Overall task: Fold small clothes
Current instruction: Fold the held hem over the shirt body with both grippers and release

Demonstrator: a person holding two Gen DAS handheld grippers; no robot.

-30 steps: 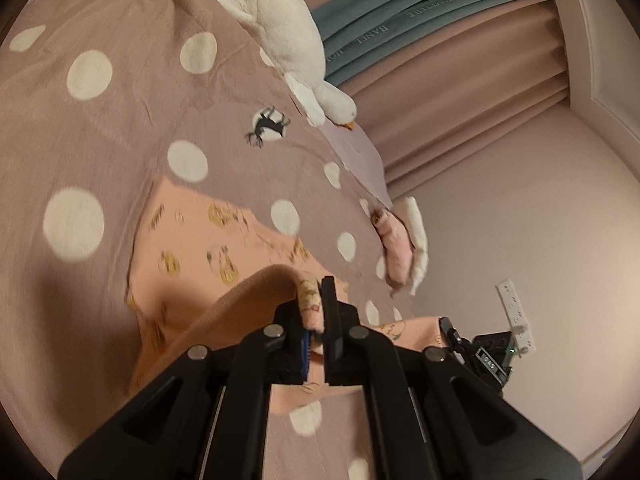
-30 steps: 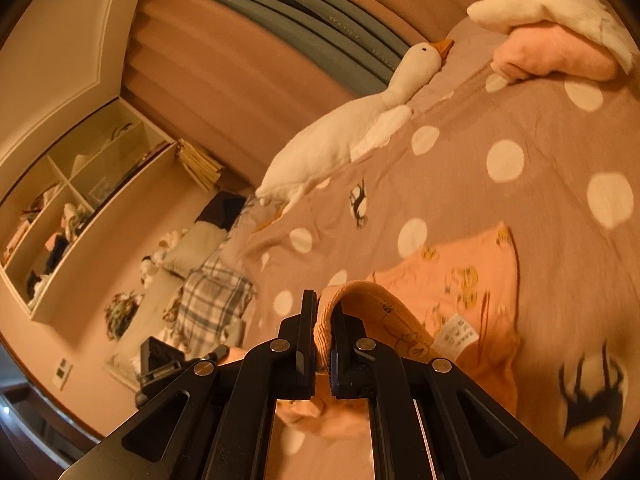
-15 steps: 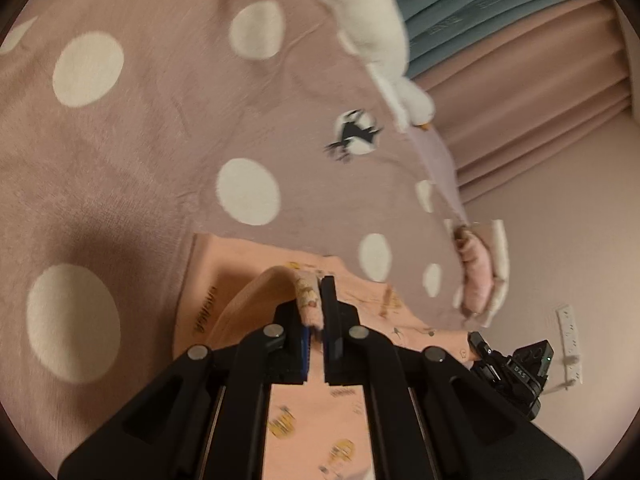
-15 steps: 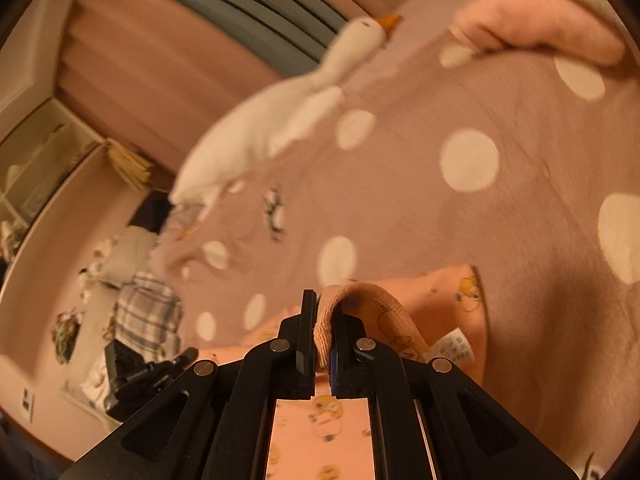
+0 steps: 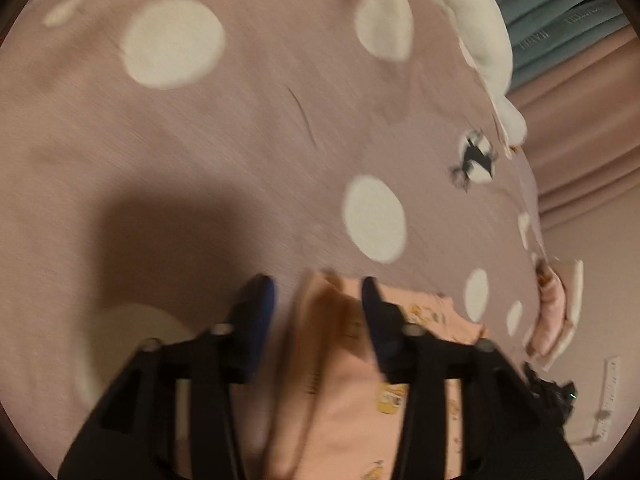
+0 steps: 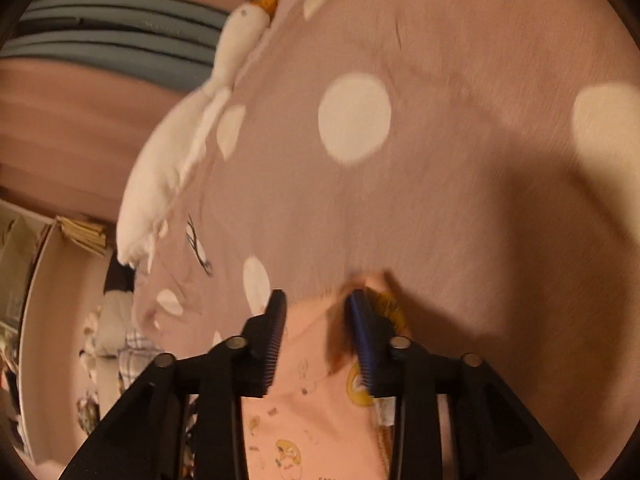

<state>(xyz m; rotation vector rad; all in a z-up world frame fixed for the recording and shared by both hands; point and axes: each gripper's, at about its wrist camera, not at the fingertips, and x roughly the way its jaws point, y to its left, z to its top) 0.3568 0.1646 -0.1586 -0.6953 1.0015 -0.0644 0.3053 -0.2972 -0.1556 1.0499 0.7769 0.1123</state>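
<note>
Peach garment (image 5: 352,408) edge lies between parted fingers (image 5: 256,300).

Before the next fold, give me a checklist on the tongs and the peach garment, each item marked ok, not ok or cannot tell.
1. Left tongs let go: ok, they have just been opening, with the folded edge of the peach garment loose between the jaws.
2. Right tongs let go: ok, also just opened, cloth not pinched.
3. Garment lying on the dotted bedspread: ok.
4. Fold lying flat: cannot tell, blurred.
5. Edges lined up: cannot tell, lower part hidden.
6. Plush goose apart from the garment: ok.
</note>
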